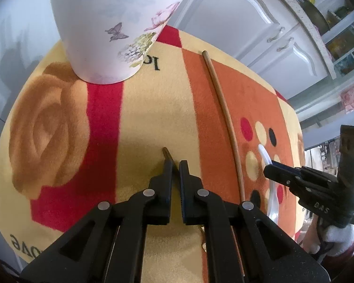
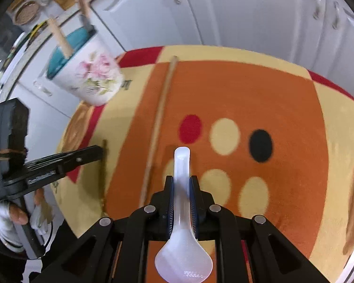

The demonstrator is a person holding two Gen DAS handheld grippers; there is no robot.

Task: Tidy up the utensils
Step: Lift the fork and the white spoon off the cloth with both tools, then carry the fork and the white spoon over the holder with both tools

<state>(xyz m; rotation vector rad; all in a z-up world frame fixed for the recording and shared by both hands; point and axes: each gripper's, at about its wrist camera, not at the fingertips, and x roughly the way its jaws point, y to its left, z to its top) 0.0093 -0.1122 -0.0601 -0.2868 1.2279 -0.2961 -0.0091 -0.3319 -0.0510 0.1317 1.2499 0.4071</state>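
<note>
Right wrist view: right gripper [image 2: 181, 188] pinched white spoon [image 2: 182, 217] mid-handle, likely for lifting toward flowered pot [image 2: 92, 80]; left gripper [image 1: 175, 172] clamped on dark chopstick [image 1: 165, 153].

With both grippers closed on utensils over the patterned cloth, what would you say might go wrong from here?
1. The left gripper pinches the dark chopstick near its tip only; it may pivot or slip when lifted.
2. The right gripper clamps the smooth white spoon by its narrow handle, with the heavy bowl hanging free; it could slide.
3. The floral holder already contains wooden handles, so insertion may snag.
</note>
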